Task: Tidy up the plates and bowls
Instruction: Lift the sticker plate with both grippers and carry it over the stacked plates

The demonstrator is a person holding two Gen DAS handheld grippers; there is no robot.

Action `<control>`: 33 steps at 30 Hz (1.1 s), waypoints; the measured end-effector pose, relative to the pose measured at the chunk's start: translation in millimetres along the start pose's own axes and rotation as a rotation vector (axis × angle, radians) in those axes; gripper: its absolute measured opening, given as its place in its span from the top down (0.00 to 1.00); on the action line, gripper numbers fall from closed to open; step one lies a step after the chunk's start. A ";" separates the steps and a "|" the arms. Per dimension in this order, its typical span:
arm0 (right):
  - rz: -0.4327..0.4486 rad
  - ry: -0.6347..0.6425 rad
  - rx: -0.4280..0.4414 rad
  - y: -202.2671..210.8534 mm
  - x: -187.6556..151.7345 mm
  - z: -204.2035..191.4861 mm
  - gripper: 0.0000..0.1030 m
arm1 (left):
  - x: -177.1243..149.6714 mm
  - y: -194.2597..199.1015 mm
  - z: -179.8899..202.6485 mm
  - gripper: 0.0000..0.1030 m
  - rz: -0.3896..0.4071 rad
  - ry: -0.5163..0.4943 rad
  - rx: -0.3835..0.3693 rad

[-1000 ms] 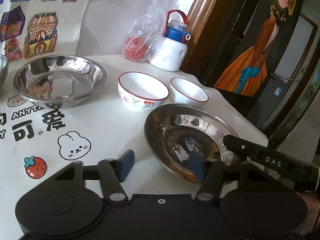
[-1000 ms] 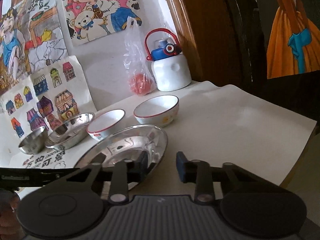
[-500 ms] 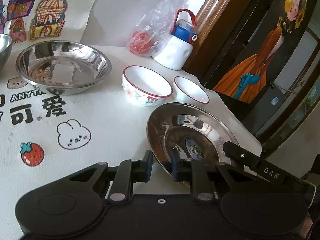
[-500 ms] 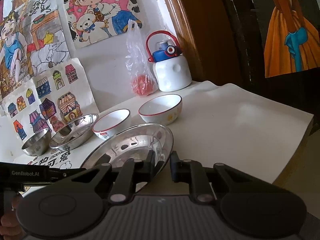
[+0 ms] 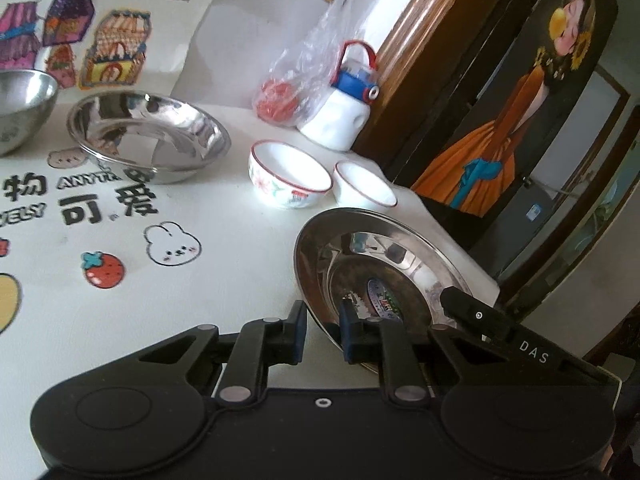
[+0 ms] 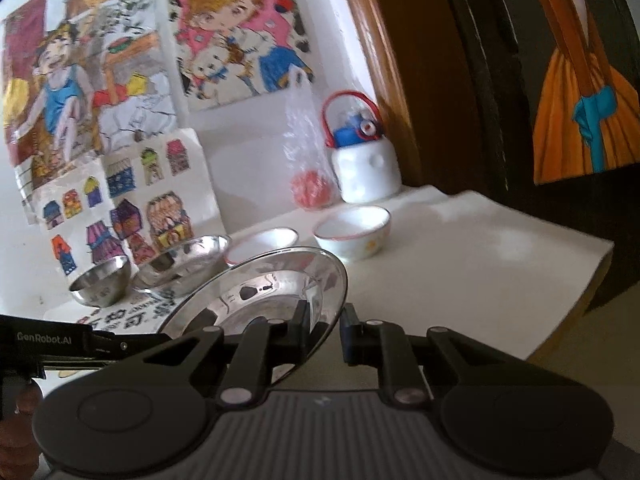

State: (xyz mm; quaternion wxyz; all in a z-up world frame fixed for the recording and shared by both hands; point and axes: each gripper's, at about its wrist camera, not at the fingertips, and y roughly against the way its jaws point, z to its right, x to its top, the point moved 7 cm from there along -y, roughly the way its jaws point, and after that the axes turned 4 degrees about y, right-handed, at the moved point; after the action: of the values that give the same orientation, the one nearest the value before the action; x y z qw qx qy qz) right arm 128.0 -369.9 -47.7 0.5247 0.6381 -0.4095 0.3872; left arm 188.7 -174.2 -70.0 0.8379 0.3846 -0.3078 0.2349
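Observation:
A shiny steel plate [image 5: 380, 256] with a sticker in its middle is held by its rim from two sides, tilted just above the white cloth. My left gripper [image 5: 323, 322] is shut on the near left rim. My right gripper [image 6: 324, 324] is shut on the opposite rim of the plate [image 6: 260, 280]. Two white bowls with red rims [image 5: 288, 180] [image 5: 362, 190] stand just behind the plate. Further left are a wide steel bowl [image 5: 148, 136] and a small steel bowl [image 5: 20, 108].
A white bottle with a blue lid and red handle [image 5: 340, 120] and a plastic bag holding something red [image 5: 288, 92] stand at the back by the wall. The table's edge [image 6: 592, 276] drops off to the right, beside a dark wooden door frame [image 5: 420, 60].
Both grippers closed onto the steel plate's rim, the left from wide open. The plate has since come up off the cloth, tilted, and moved with both hands.

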 end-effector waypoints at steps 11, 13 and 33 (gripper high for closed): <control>0.072 0.082 0.083 -1.4 31.9 -67.7 0.83 | 23.0 64.5 -19.4 0.82 0.137 0.003 0.002; 0.080 0.092 0.099 -7.0 36.6 -79.9 0.83 | 29.8 75.0 -26.1 0.83 0.158 0.009 0.011; 0.059 0.123 0.183 -101.1 72.6 -153.6 0.82 | 103.4 103.9 -103.7 0.83 0.266 0.075 0.113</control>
State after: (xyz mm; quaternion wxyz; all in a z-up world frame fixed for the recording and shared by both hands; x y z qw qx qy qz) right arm 238.5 -215.3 6.7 0.4767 0.6462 -0.3581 0.4764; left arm 230.3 -14.4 0.5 0.7875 0.3778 -0.3107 0.3749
